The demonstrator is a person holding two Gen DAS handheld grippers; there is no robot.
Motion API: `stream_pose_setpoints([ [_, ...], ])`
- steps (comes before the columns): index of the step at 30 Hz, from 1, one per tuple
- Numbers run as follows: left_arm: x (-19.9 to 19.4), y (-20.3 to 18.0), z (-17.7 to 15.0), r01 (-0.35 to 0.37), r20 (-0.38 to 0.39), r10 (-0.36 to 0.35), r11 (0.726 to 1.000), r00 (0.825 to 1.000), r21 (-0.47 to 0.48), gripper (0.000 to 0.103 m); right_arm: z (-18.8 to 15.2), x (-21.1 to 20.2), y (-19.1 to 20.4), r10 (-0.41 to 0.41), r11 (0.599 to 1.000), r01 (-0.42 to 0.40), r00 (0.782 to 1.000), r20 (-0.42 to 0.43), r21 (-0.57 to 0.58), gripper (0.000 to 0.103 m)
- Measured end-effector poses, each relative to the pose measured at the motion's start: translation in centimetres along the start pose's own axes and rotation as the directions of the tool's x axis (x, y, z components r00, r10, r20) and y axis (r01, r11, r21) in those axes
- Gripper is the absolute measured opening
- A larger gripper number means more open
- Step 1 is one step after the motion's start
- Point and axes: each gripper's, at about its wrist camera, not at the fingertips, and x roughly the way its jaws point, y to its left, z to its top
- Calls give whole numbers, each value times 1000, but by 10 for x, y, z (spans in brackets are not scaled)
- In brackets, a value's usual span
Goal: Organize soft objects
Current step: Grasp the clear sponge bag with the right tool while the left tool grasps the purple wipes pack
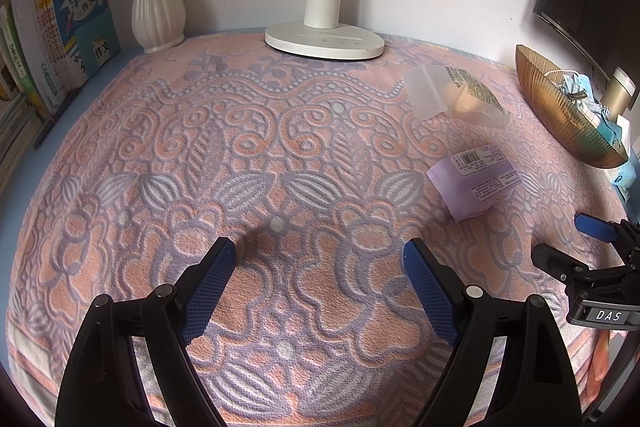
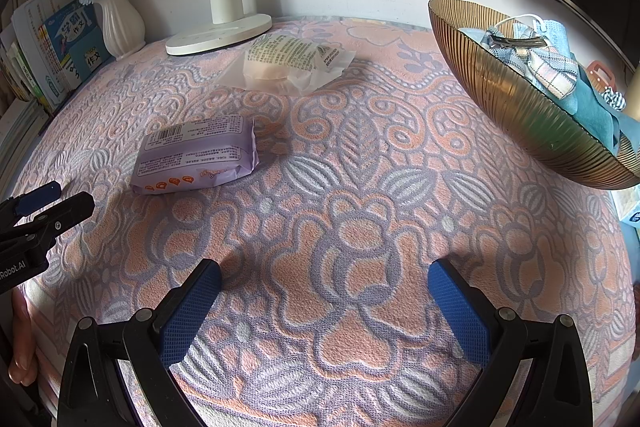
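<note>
A purple soft packet (image 2: 196, 155) lies on the patterned cloth; it also shows in the left wrist view (image 1: 474, 181). A clear-wrapped bun packet (image 2: 290, 65) lies behind it near the lamp, and shows in the left wrist view (image 1: 456, 99). My left gripper (image 1: 320, 291) is open and empty above the cloth's front middle. My right gripper (image 2: 324, 307) is open and empty, to the right and in front of the purple packet. Each gripper shows at the edge of the other's view.
A gold ribbed bowl (image 2: 516, 107) holding cloths, a mask and a hair clip stands at the right, and shows in the left wrist view (image 1: 560, 115). A white lamp base (image 1: 324, 41), a white vase (image 1: 158, 11) and books (image 1: 60, 31) line the back and left.
</note>
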Motion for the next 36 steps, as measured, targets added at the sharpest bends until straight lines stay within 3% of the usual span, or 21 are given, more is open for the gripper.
stream_pose_setpoints([
  [5, -2, -1, 0, -8, -8, 8, 1000, 1000, 3, 85, 1, 1, 0, 7, 1000, -7, 1000, -17, -2, 103],
  [8, -20, -5, -1, -58, 37, 56, 998, 998, 35, 85, 5, 2, -1, 37, 998, -41, 994, -102, -44, 103],
  [11, -49, -2, 5, -38, 99, 34, 999, 995, 40, 85, 14, -3, -5, 74, 994, -89, 977, -201, -70, 102],
  [13, -60, -4, 18, 10, 68, -17, 996, 998, 92, 85, 31, -17, -4, 55, 990, -74, 986, -159, -116, 101],
  [15, -66, -11, 32, 39, 54, -48, 987, 997, 159, 85, 54, -29, 0, -23, 981, 9, 997, -73, -195, 101],
  [18, -60, -28, 52, 154, -10, -157, 952, 988, 263, 85, 87, -27, 9, -15, 961, 3, 999, -41, -277, 101],
  [21, -34, -48, 62, 292, -139, -259, 896, 956, 336, 85, 112, -7, 19, -3, 939, -15, 999, -51, -344, 101],
  [23, -12, -61, 65, 316, -183, -264, 867, 947, 385, 85, 125, 11, 28, -28, 912, 5, 998, -50, -409, 101],
  [25, 10, -69, 68, 324, -217, -255, 858, 942, 399, 84, 136, 29, 33, -20, 895, -9, 998, -61, -446, 92],
  [29, 41, -78, 72, 420, -282, -328, 822, 901, 386, 84, 153, 56, 39, -40, 861, 3, 997, -62, -509, 90],
  [32, 56, -86, 69, 466, -324, -354, 791, 877, 397, 83, 159, 76, 43, -4, 839, -62, 993, -119, -541, 90],
  [35, 57, -91, 66, 470, -302, -368, 773, 879, 426, 76, 161, 92, 52, -8, 816, -61, 993, -117, -575, 90],
  [36, 57, -92, 66, 472, -299, -372, 772, 879, 427, 69, 162, 96, 53, 2, 816, -69, 993, -117, -574, 89],
])
